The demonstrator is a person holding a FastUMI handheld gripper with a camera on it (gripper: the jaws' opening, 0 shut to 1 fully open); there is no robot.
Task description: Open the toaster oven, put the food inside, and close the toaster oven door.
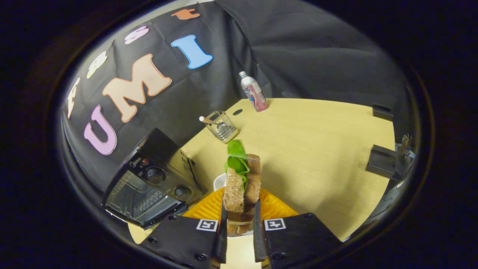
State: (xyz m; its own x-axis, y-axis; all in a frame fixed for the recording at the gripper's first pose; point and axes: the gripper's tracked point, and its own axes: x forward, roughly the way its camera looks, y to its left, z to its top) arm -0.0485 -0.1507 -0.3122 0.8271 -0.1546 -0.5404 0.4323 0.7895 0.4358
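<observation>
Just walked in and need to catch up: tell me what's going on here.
A hand-held gripper has its jaws shut on a sandwich with lettuce, held above an orange plate on the wooden table. The toaster oven sits beside the plate; whether its door is open is hard to tell.

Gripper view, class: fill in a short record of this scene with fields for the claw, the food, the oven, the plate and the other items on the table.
claw: claw shut on the sandwich
food: brown bread sandwich with green lettuce, held upright between the fingers
oven: black toaster oven with two knobs, door shut, beside the claw
plate: orange ridged plate, beneath the sandwich
table: pale wooden table
others: wire mesh holder; pink-labelled bottle, beyond the sandwich
</observation>
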